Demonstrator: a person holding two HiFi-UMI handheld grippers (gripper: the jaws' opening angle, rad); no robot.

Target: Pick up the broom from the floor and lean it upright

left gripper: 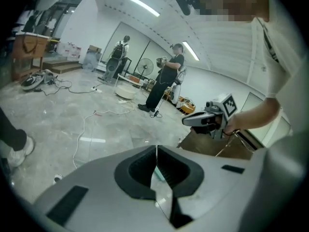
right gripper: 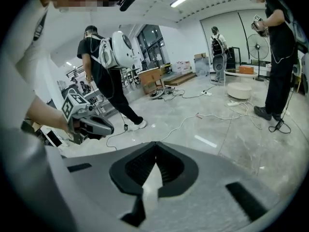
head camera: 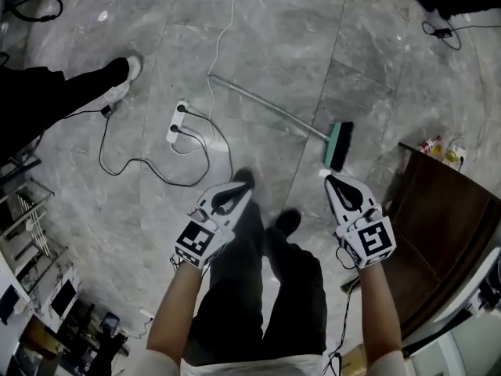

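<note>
The floor (head camera: 313,45) is grey stone with pale wavy lines all over it. Ahead of the jaws, the broom (head camera: 274,109) has a shiny silver stick and a green head with a dark edge. The left gripper (head camera: 239,188) and the right gripper (head camera: 332,181) are white, with black insides at the jaws. Behind each pair of jaws is a marker cube (head camera: 196,240) with black and white squares. Ahead and left of the left jaws, the power strip (head camera: 178,122) is white and its cords (head camera: 156,167) are black. Right of the right jaws, the table (head camera: 438,210) is dark brown. Between the grippers, the person's trousers (head camera: 250,288) are black.
</note>
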